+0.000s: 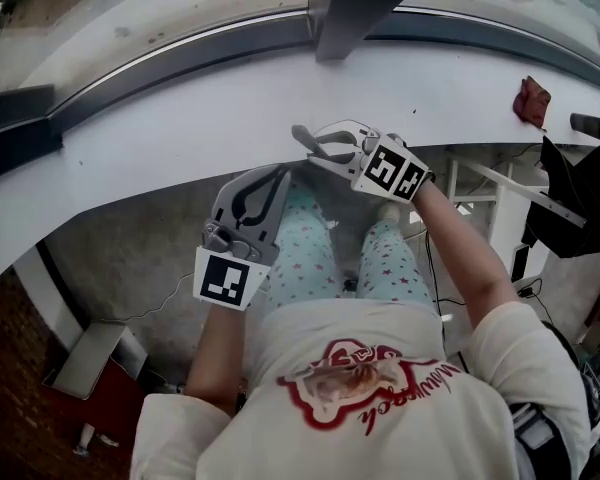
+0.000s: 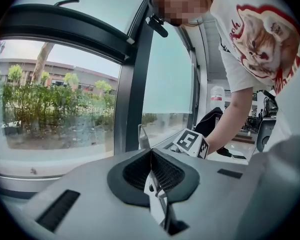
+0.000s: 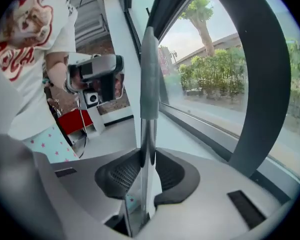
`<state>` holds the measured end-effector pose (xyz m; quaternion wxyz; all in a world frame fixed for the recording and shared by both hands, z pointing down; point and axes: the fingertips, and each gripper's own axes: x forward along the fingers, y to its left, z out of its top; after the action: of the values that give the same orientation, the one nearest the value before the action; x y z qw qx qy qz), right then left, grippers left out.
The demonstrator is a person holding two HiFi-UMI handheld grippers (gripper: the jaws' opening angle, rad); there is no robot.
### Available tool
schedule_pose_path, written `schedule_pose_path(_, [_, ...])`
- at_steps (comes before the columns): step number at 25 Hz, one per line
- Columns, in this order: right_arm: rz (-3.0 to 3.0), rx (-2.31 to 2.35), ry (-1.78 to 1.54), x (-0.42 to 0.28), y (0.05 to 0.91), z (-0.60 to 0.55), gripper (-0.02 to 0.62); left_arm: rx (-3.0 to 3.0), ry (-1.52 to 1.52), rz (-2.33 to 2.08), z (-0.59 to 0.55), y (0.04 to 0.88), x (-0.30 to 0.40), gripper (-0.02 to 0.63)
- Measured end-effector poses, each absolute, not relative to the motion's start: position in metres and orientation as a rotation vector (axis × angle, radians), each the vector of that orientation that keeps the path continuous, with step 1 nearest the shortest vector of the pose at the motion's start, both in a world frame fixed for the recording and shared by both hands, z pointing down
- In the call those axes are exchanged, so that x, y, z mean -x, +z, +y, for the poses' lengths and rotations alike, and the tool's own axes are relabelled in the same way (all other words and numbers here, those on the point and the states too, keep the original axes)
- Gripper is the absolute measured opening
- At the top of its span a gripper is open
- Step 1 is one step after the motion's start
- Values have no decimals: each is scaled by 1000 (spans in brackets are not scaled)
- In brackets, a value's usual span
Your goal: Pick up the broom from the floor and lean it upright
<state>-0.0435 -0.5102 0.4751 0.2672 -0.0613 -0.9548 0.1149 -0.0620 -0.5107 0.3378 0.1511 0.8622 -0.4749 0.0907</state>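
In the head view the left gripper [image 1: 268, 180] sat near 9 o'clock of centre, its jaws pressed together on nothing. At its 1 o'clock, the right gripper [image 1: 305, 138] was clamped on the broom handle [image 3: 149, 79]. This was a metal pole with a grey sleeve, rising toward 12 o'clock in the right gripper view, beside the glass. A white sill [image 1: 180, 118] ran under the window [image 2: 55, 99], with grey floor [image 1: 130, 258] below. There were two grippers, one broom handle and one person [image 1: 380, 398].

A red cloth [image 1: 531, 101] lies on the white sill [image 1: 180, 118] below the dark-framed window [image 2: 132, 84], shrubs [image 2: 55, 101] outside
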Motion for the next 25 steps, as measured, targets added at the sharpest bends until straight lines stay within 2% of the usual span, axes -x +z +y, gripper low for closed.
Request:
schedule_pose_path(5, [-2592,42,303,38,475,-507,118,-2474,240,-1369,-506,336,64,21])
schedule_pose_path(9, [-2622,-54,335,27,465,-506,175,-2474,244,-1371,-495,335,61,21])
schedule_pose_path(17, [-2719,-291,331,-21,433,-502,244,-2443,252,-1555,-451,327,36,21])
schedule_pose_path(25, [-2862,-378,387,-85,340,-456,247,-2412,148,-1741,-394,280,-32,21])
